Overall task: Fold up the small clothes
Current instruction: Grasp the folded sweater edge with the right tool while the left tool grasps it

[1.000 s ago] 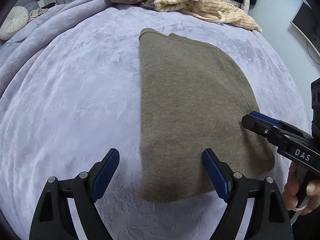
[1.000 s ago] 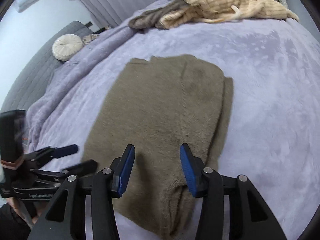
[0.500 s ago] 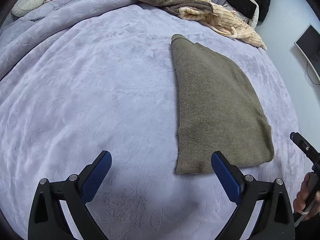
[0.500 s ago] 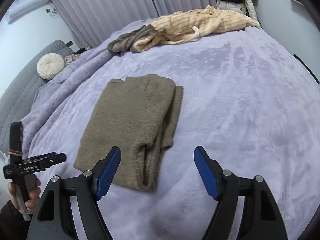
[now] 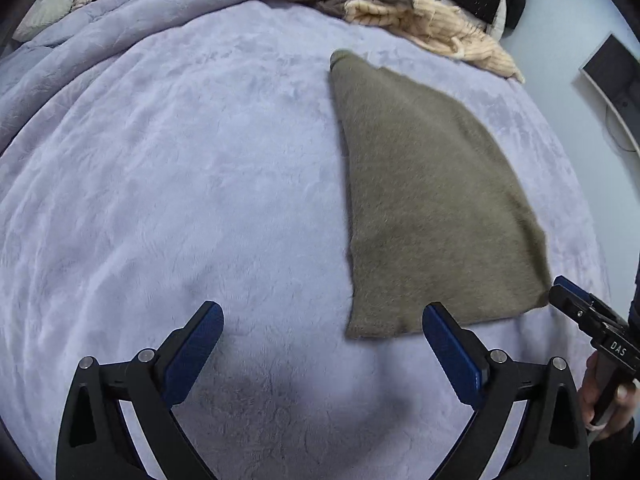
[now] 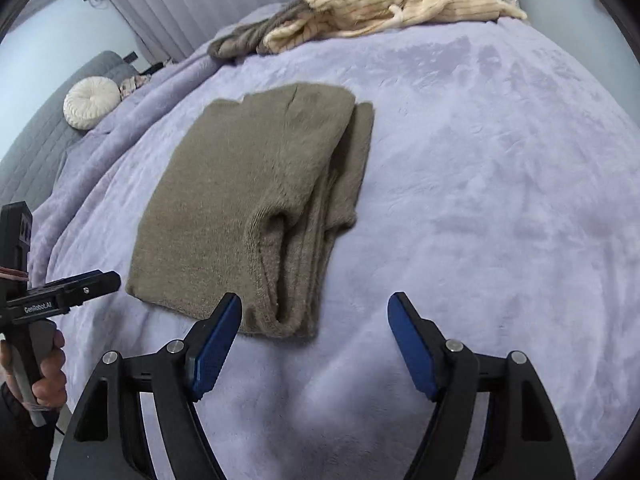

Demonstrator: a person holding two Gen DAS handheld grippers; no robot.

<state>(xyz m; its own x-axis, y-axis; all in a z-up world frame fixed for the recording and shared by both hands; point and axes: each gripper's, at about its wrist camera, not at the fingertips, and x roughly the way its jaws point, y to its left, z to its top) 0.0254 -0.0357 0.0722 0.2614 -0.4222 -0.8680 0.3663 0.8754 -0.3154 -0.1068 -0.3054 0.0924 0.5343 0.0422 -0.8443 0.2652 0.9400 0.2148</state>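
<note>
A folded olive-brown knit sweater (image 5: 428,200) (image 6: 248,200) lies flat on the lavender blanket, its stacked folded edges facing the right wrist view. My left gripper (image 5: 322,320) is open, hovering over bare blanket just left of the sweater's near corner, nothing between its blue pads. My right gripper (image 6: 314,312) is open too, pulled back from the sweater's near right edge, with its left pad by the hem. Each gripper shows at the other view's edge: the right one (image 5: 576,304) and the left one (image 6: 92,280).
The lavender blanket (image 5: 180,180) covers the whole bed. A heap of cream ribbed and grey-brown clothes (image 5: 380,4) (image 6: 360,12) lies at the far side. A round white cushion (image 6: 92,102) sits on a grey sofa, left. A monitor (image 5: 612,68) stands beyond the bed's right edge.
Both grippers opened wider and drew back from the sweater, the left one shifting leftward off it. The sweater stays lying folded on the blanket.
</note>
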